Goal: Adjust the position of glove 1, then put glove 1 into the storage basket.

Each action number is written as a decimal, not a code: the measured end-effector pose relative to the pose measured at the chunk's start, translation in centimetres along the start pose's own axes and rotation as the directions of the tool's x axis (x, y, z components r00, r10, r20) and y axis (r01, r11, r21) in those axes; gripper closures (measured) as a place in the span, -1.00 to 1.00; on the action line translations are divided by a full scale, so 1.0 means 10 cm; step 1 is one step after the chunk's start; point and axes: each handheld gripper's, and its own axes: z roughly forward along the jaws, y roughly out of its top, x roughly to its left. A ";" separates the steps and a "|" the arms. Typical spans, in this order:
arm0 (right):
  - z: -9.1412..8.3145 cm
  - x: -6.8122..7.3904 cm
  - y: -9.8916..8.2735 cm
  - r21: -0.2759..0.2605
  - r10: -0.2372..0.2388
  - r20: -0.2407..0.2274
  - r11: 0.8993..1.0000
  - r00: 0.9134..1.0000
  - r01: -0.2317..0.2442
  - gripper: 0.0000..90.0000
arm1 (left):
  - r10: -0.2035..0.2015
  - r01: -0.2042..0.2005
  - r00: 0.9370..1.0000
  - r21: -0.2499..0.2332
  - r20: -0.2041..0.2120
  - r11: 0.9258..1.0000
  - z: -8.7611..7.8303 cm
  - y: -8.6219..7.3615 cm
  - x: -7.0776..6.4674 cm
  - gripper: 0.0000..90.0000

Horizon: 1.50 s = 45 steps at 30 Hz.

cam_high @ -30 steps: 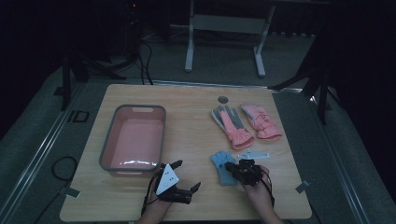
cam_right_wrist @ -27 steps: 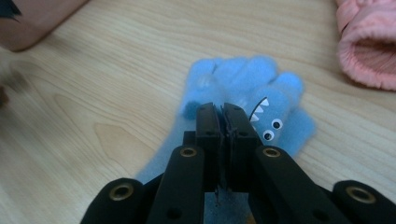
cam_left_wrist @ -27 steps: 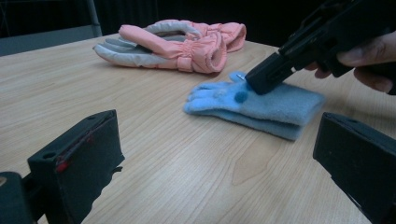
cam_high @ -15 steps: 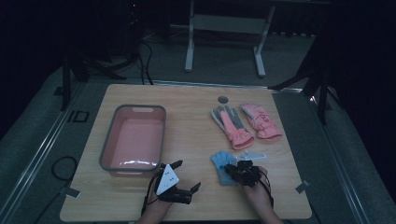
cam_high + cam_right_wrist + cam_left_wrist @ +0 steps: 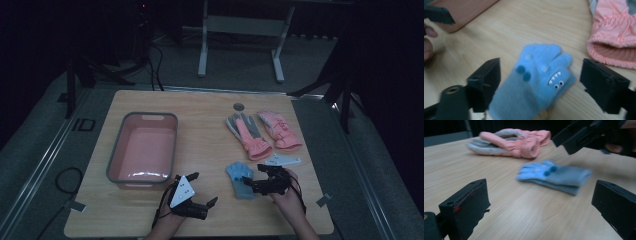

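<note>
You have a light blue glove (image 5: 541,77) in front of you, its fingers brighter blue than the greyer cuff; it bears darker blue dots, pale spots, white zigzag teeth and two small white eyes with dark pupils; beyond it your pink gloves (image 5: 262,131) show grey palms and fingers, with ribbed pink cuffs; your tub (image 5: 116,165) is pink inside with a grey rim; the table (image 5: 205,130) is pale wood grain; your left gripper (image 5: 202,194) is black under a light grey plate; your right gripper (image 5: 253,186) is black.

High view: you look down from above the worktop (image 5: 210,115) | claw views: close, low, both see the blue glove (image 5: 554,175).
</note>
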 end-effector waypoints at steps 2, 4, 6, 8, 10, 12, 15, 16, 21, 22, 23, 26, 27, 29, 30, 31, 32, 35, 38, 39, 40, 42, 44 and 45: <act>-0.02 -0.03 0.00 -0.002 -0.006 -0.022 1.000 1.000 0.006 -0.68 | 0.013 -0.013 1.000 0.041 0.012 0.999 0.03 0.04 -0.02 -0.97; -0.04 -0.06 0.01 -0.012 -0.015 -0.037 1.000 0.999 0.015 -0.68 | 0.009 -0.011 1.000 0.066 0.022 0.998 0.06 0.07 -0.02 -0.97; -0.06 -0.08 0.03 -0.029 -0.035 -0.037 0.999 0.999 0.034 -0.69 | -0.013 0.010 0.999 0.079 0.038 0.997 0.08 0.09 0.00 -0.97; -0.07 -0.09 0.04 -0.032 -0.048 -0.032 0.998 0.998 0.047 -0.69 | -0.028 0.023 0.999 0.103 0.044 0.994 0.10 0.12 0.01 -0.97; -0.10 -0.13 0.07 -0.036 -0.040 -0.040 0.999 0.998 0.039 -0.69 | -0.057 0.049 0.996 0.120 0.065 0.992 0.11 0.16 0.02 -0.97; -0.11 -0.16 0.09 -0.033 -0.023 -0.051 0.999 0.998 0.021 -0.69 | -0.062 0.054 0.995 0.108 0.074 0.993 0.11 0.21 0.01 -0.91; -0.10 -0.18 0.10 -0.024 -0.027 -0.065 0.999 0.998 0.025 -0.69 | -0.060 0.052 0.993 0.079 0.101 0.996 0.12 0.29 -0.03 -0.91; -0.09 -0.18 0.10 -0.024 -0.024 -0.071 0.999 0.997 0.022 -0.69 | -0.052 0.044 0.993 0.077 0.103 0.996 0.13 0.32 -0.05 -0.90; -0.07 -0.20 0.13 0.000 0.033 -0.113 0.999 0.993 -0.034 -0.70 | 0.035 -0.045 0.986 0.057 0.165 0.997 0.20 0.45 -0.15 -0.79; -0.07 -0.21 0.14 -0.001 0.044 -0.120 0.999 0.992 -0.044 -0.70 | 0.045 -0.056 0.984 0.056 0.171 0.997 0.22 0.47 -0.17 -0.70; -0.07 -0.21 0.15 -0.004 0.058 -0.128 0.998 0.990 -0.059 -0.70 | 0.044 -0.056 0.981 0.062 0.187 0.996 0.25 0.49 -0.18 -0.69; -0.06 -0.22 0.17 -0.003 0.083 -0.153 0.996 0.985 -0.084 -0.70 | 0.065 -0.084 0.968 0.067 0.244 0.994 0.35 0.53 -0.22 -0.67; -0.04 -0.22 0.17 0.003 0.079 -0.155 0.997 0.985 -0.079 -0.67 | 0.081 -0.102 0.962 0.068 0.262 0.993 0.39 0.54 -0.25 -0.66; -0.01 -0.24 0.18 0.023 0.076 -0.120 0.997 0.990 -0.074 -0.45 | 0.110 -0.135 0.950 0.066 0.291 0.989 0.47 0.54 -0.29 -0.54; 0.01 -0.26 0.18 0.031 0.083 -0.104 0.996 0.991 -0.080 -0.31 | 0.122 -0.150 0.945 0.070 0.304 0.986 0.52 0.53 -0.31 -0.50; 0.03 -0.27 0.18 0.039 0.098 -0.097 0.995 0.990 -0.094 -0.23 | 0.133 -0.165 0.941 0.079 0.313 0.983 0.56 0.52 -0.33 -0.49; 0.05 -0.28 0.18 0.042 0.107 -0.095 0.994 0.990 -0.104 -0.18 | 0.151 -0.189 0.936 0.092 0.319 0.978 0.61 0.52 -0.34 -0.44; 0.14 -0.30 0.18 0.063 0.115 -0.071 0.992 0.991 -0.111 -0.01 | 0.188 -0.240 0.925 0.124 0.331 0.963 0.72 0.49 -0.37 -0.33; 0.24 -0.32 0.17 0.083 0.125 -0.067 0.989 0.990 -0.119 -0.07 | 0.200 -0.265 0.918 0.155 0.341 0.952 0.82 0.48 -0.36 -0.29; 0.28 -0.32 0.16 0.092 0.126 -0.064 0.989 0.990 -0.120 -0.08 | 0.215 -0.284 0.915 0.166 0.341 0.944 0.85 0.47 -0.36 -0.25; 0.31 -0.32 0.16 0.094 0.124 -0.055 0.988 0.991 -0.118 -0.10 | 0.223 -0.297 0.912 0.178 0.345 0.938 0.88 0.47 -0.36 -0.25; 0.36 -0.30 0.14 0.107 0.119 -0.045 0.988 0.992 -0.114 -0.13 | 0.238 -0.322 0.905 0.202 0.353 0.925 0.93 0.45 -0.36 -0.23; 0.42 -0.28 0.11 0.115 0.107 -0.029 0.988 0.994 -0.103 -0.15 | 0.249 -0.341 0.900 0.224 0.357 0.913 0.97 0.44 -0.37 -0.23; 0.45 -0.27 0.10 0.125 0.099 -0.026 0.988 0.995 -0.095 -0.16 | 0.257 -0.353 0.897 0.230 0.361 0.907 0.98 0.43 -0.37 -0.23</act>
